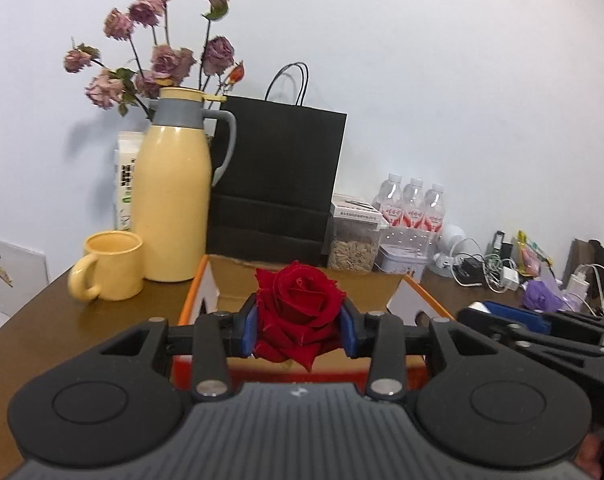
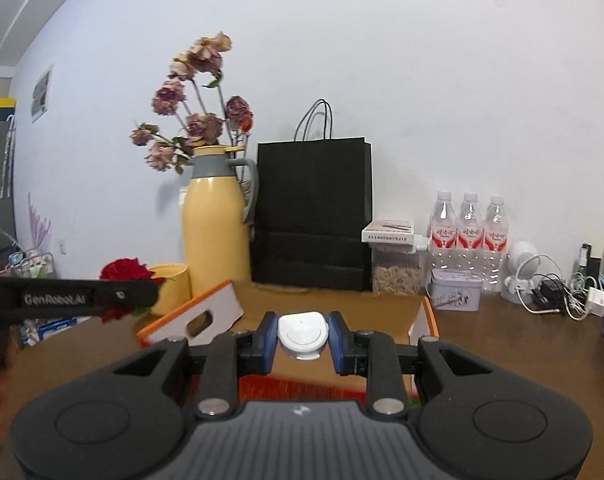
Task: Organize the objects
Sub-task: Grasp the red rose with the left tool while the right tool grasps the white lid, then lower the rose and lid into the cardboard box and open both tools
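Between the blue pads of the left gripper a red rose is being squeezed, while the right gripper is clamping a small white case. Both are hanging over an open orange-edged cardboard box. Farther back a yellow mug, yellow thermos and black paper bag are standing against the wall.

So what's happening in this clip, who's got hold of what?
A person works two handheld grippers over an open cardboard box on a brown table. The left gripper is shut on a red rose; the right gripper is shut on a small white case. Both things are held above the box, not resting in it.
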